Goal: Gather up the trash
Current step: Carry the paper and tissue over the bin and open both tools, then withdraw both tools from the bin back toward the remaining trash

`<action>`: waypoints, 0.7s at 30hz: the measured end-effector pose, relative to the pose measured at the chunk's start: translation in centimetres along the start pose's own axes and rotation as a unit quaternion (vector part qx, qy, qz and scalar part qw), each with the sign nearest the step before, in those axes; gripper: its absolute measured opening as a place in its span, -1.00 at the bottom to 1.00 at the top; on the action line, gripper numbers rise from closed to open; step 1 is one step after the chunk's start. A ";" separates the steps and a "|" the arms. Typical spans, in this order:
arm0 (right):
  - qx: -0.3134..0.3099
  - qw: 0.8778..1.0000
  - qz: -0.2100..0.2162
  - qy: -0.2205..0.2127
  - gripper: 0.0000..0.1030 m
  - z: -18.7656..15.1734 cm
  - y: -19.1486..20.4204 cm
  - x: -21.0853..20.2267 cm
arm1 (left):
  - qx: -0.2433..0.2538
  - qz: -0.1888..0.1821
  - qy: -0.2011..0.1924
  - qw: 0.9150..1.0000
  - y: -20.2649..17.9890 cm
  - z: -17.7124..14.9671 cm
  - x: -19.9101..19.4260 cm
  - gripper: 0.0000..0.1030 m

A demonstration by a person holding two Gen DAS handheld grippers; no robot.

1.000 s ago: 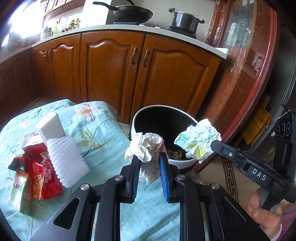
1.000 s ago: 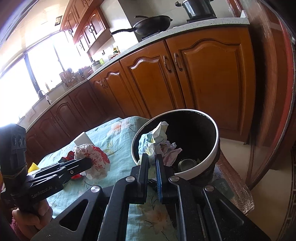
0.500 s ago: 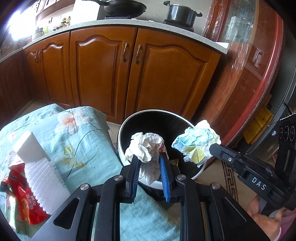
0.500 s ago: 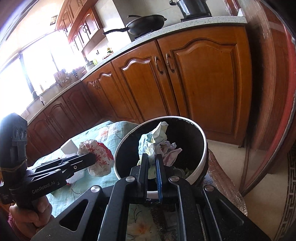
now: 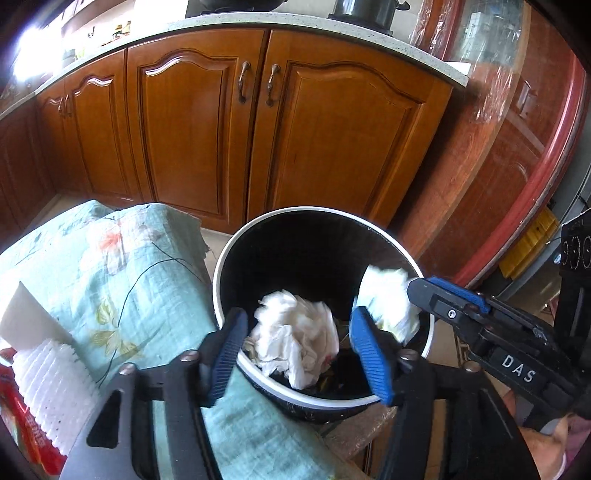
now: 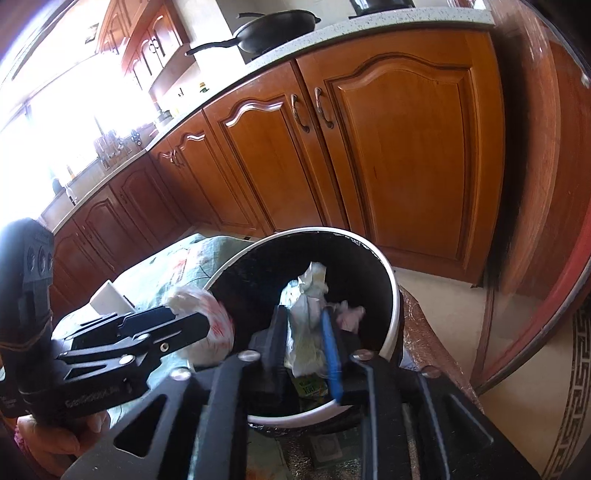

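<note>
1. White crumpled paper wad [image 5: 295, 336], red marks on its underside: sits between the spread blue pads of the left gripper [image 5: 299, 350], over the open mouth of the bin; neither pad presses on it. Jaws have just been opening.
2. Pale crumpled wrapper [image 6: 306, 332], greenish-yellow print: lies between the fingers of the right gripper [image 6: 304, 343], over the same bin. Jaws have just been opening and stand parted; whether the pads touch the wrapper cannot be told through the blur.
3. Black trash bin [image 5: 236, 258], round, white rim: stands beside the cloth-covered table, both grippers above its opening. Assorted litter lies at its bottom, a green-labelled piece [image 6: 308, 387] among it.
4. Green floral cloth [image 5: 129, 280]: covers the table left of the bin.
5. White ribbed plastic piece [image 5: 48, 384], white block [image 5: 26, 321] and red packet [image 5: 22, 428]: grouped at the cloth's left edge, well apart from the bin.
6. Wooden cabinets [image 5: 207, 122], speckled countertop: behind the bin.
7. Black wok [image 6: 277, 27]: on the counter's hob.
8. Person's hands [image 6: 55, 435]: one grips each gripper handle.
</note>
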State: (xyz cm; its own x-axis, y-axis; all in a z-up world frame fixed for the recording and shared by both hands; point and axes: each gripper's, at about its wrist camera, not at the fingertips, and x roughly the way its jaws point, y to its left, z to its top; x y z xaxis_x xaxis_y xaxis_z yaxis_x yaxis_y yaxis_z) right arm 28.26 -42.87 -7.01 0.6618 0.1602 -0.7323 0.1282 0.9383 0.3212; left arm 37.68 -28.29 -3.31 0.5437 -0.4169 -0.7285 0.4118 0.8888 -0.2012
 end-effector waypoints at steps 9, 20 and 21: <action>0.020 1.000 0.015 -0.014 0.31 -0.9 0.1 -1.2 | -0.028 0.001 -0.012 1.000 2.0 -2.8 -2.7 0.40; 0.039 0.998 0.049 -0.027 0.59 -4.0 3.3 -2.9 | -0.087 0.028 -0.035 0.995 6.2 -9.6 -9.0 0.43; 0.041 0.998 0.052 -0.025 0.59 -4.3 3.7 -2.9 | -0.090 0.029 -0.036 0.995 6.5 -10.2 -9.5 0.43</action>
State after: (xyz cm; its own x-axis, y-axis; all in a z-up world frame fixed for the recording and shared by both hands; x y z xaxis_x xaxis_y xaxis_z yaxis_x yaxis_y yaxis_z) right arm 23.68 -38.59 -6.31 0.7099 0.2385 -0.6627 0.1148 0.8892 0.4430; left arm 27.73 -16.61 -4.33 0.6171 -0.3703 -0.6943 0.2436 0.9289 -0.2790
